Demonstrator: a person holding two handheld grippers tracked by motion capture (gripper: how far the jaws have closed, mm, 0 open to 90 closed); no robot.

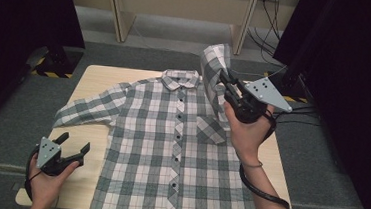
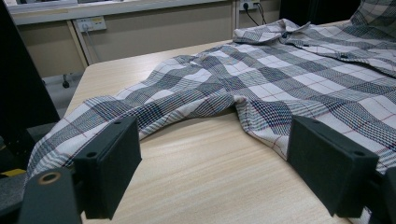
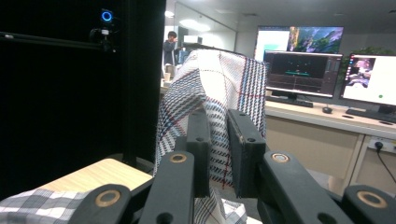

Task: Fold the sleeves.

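Note:
A grey-and-white plaid shirt [image 1: 170, 148] lies buttoned, front up, on the wooden table [image 1: 94, 85]. Its right-side sleeve [image 1: 214, 66] is lifted off the table and folded toward the shirt's chest. My right gripper [image 1: 227, 82] is shut on that sleeve; in the right gripper view the plaid sleeve [image 3: 219, 93] stands up, pinched between the two black jaws. My left gripper [image 1: 74, 144] is open with nothing in it, low over the table's near left corner, facing the other sleeve [image 2: 154, 105], which lies flat and spread out to the left.
The shirt's collar [image 1: 180, 78] points to the far edge. Wooden desk legs [image 1: 120, 14] and cables [image 1: 270, 26] stand beyond the table on grey carpet. Dark curtains [image 1: 356, 73] flank both sides. Monitors [image 3: 303, 65] sit on a desk in the right gripper view.

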